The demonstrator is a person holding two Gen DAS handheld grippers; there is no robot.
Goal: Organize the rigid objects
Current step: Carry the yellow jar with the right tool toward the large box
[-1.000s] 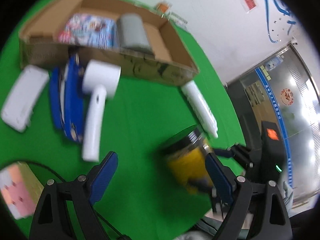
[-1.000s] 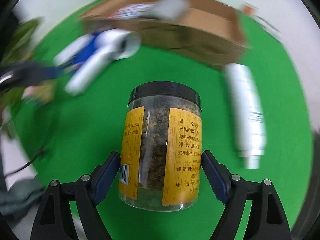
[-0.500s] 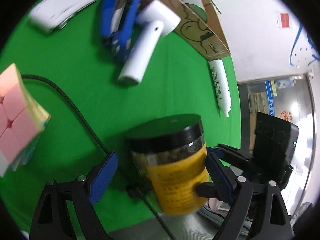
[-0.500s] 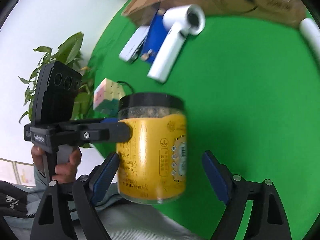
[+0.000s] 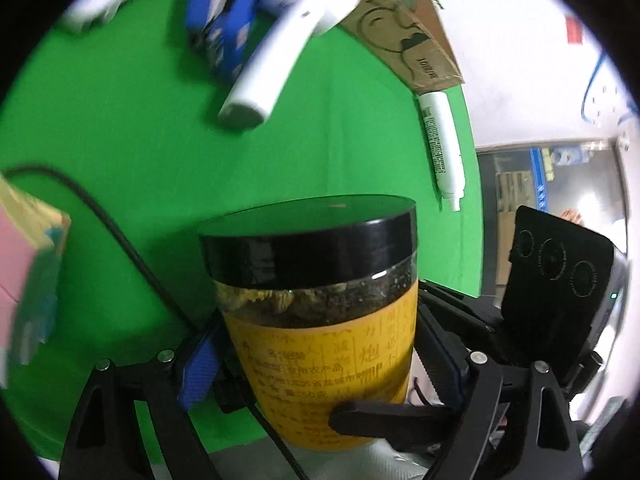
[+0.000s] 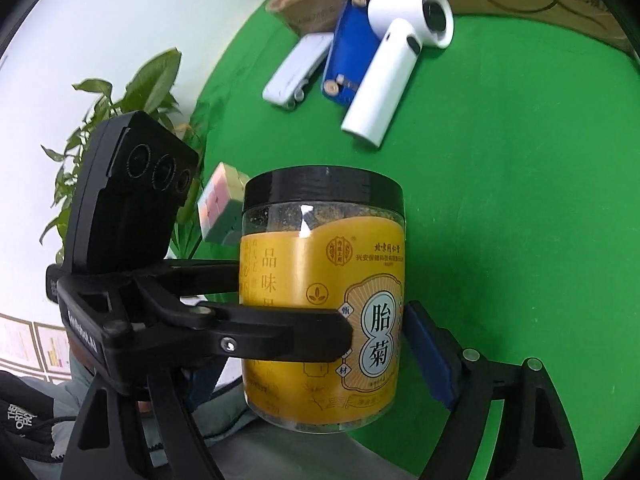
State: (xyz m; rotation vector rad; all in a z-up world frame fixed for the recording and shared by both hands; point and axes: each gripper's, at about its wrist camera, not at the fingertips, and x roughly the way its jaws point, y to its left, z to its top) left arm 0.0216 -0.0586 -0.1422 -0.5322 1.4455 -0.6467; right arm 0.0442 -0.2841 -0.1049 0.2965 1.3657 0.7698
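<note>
jar label reading 胎菊 | both jaws gripping jar, left closing | right view alone showing plant

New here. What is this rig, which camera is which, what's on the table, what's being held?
There is no robot. A person holds a hand-operated pair of tongs in each hand, and each pair has a fisheye camera looking forward along its fingers. One picture is the left tongs' view and the other is the right tongs' view, so each camera also sees the other tool.

On the green cloth lie a white handheld dryer-like device, a blue case, a flat white case, a white tube, a pastel cube and a black cable. A cardboard box stands at the far side.

A black-lidded jar with a yellow label sits between both pairs, crosswise, at the cloth's near edge. The right tongs appear to clamp it. I cannot tell whether the left ones press on it.
</note>
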